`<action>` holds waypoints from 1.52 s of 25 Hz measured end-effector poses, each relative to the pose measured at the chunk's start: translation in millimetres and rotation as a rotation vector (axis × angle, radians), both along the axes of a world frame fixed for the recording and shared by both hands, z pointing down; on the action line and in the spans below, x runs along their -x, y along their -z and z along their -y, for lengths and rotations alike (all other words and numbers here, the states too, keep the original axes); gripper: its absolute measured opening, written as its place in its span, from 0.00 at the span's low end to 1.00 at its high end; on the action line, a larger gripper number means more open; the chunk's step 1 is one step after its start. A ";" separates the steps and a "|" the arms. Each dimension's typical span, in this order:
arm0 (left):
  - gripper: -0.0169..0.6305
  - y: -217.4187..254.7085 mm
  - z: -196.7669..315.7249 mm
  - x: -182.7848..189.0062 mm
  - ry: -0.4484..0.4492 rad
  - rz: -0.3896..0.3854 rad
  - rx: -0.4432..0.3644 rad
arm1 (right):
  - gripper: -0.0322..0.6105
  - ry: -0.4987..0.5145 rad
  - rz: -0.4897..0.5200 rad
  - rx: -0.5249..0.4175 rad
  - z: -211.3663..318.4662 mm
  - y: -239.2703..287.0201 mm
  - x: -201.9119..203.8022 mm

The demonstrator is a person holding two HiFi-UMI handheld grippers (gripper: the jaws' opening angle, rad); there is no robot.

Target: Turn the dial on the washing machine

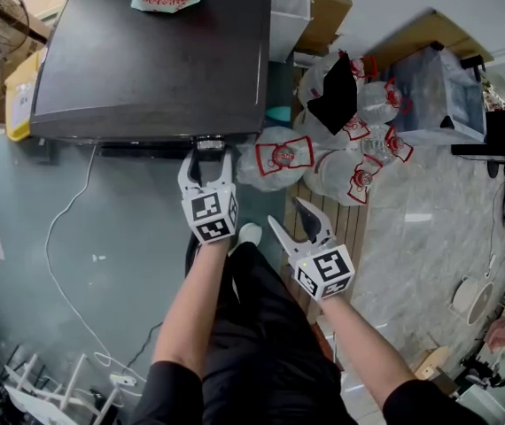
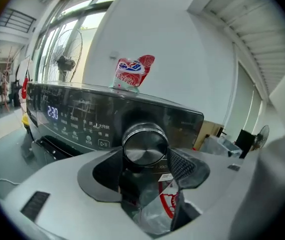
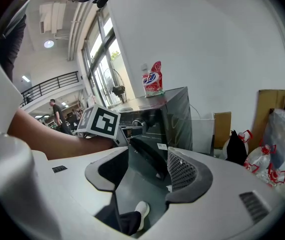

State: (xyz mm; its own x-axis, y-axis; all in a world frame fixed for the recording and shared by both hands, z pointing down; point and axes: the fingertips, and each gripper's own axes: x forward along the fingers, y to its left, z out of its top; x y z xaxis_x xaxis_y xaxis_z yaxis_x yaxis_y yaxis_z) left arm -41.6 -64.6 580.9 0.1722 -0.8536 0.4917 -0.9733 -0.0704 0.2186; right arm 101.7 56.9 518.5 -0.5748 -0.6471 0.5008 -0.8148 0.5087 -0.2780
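Dial [image 2: 144, 145]: round shiny knob on front panel of washing machine [image 1: 146, 51], toward right end. Likely stiff, smooth, perhaps slippery; take on rim, two opposite sides. Left gripper [image 2: 145, 160] pinches it so. Right gripper [image 3: 147, 166] spread, empty, not touching machine. Further right, clear plastic bags [image 1: 341, 140] with red print beside machine; contents cannot be told.
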 end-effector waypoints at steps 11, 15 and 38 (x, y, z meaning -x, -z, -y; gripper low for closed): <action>0.49 8.5 3.0 6.2 0.084 -0.257 -0.035 | 0.39 0.001 0.011 0.011 -1.8 -2.1 4.6; 0.50 4.8 3.7 8.0 0.097 -0.318 -0.034 | 0.39 0.012 -0.001 0.009 -1.9 -4.6 5.6; 0.44 6.4 2.4 3.8 -0.011 -0.003 -0.036 | 0.39 0.016 -0.010 0.014 1.8 -5.0 14.4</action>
State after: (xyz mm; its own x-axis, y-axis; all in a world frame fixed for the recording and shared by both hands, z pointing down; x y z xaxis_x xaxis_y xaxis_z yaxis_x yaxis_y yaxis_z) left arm -45.4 -67.0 574.6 0.1831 -0.8690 0.4597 -0.9716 -0.0888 0.2191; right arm 87.3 55.1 523.5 -0.5797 -0.6312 0.5153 -0.8096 0.5176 -0.2768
